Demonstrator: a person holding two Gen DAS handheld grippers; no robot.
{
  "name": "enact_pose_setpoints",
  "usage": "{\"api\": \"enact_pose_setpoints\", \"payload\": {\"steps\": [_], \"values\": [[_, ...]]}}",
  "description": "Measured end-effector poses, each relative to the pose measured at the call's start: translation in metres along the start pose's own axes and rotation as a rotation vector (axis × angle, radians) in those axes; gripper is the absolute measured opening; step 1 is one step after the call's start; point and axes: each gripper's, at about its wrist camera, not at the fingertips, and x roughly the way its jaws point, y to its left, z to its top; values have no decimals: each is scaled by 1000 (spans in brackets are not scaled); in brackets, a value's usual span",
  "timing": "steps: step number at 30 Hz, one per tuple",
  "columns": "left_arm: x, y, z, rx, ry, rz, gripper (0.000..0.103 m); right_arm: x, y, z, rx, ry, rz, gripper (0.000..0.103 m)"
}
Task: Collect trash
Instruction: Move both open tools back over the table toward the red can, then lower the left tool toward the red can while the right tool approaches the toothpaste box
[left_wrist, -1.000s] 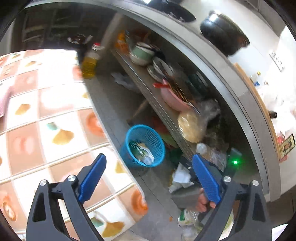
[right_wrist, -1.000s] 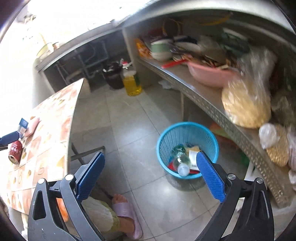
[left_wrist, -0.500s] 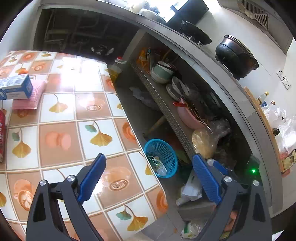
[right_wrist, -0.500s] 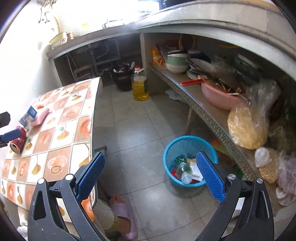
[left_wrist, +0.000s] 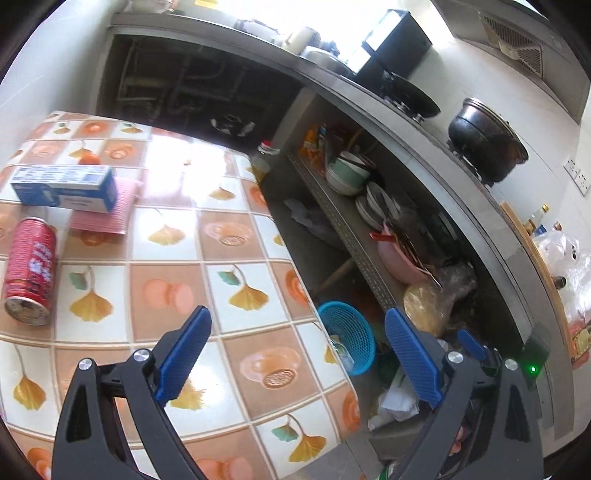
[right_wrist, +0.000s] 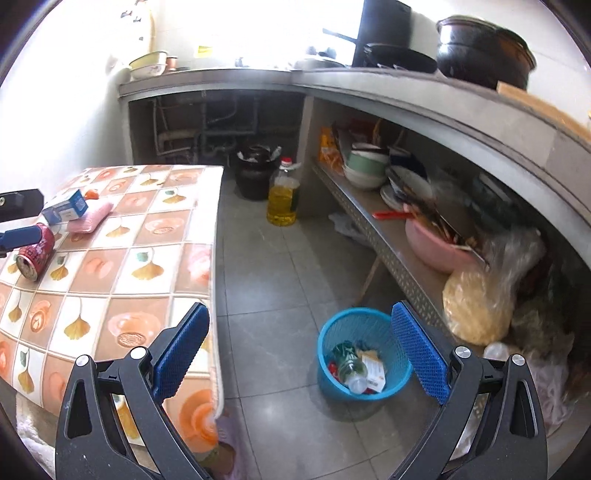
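Note:
A red drink can lies on its side on the table's tile-patterned cloth, left of my open left gripper, which hovers empty over the table's near corner. Behind the can, a blue-and-white carton rests on a pink cloth. The blue mesh trash basket stands on the floor and holds a plastic bottle and wrappers. My right gripper is open and empty above the floor, between the table edge and the basket. The right wrist view also shows the can and carton.
A steel shelf on the right carries bowls, a pink basin and bagged food. An oil bottle and a black pot stand on the grey floor behind. Crumpled paper lies under the shelf.
Both grippers have risen and drawn back from the basket, staying open. The left view has swung over the table, bringing the can and carton into sight.

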Motion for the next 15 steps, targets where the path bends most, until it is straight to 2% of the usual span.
{"api": "enact_pose_setpoints", "payload": {"steps": [15], "values": [[-48,47,7,-39,-132,218,95,-2,77,22,-101,-3,217,95]]}}
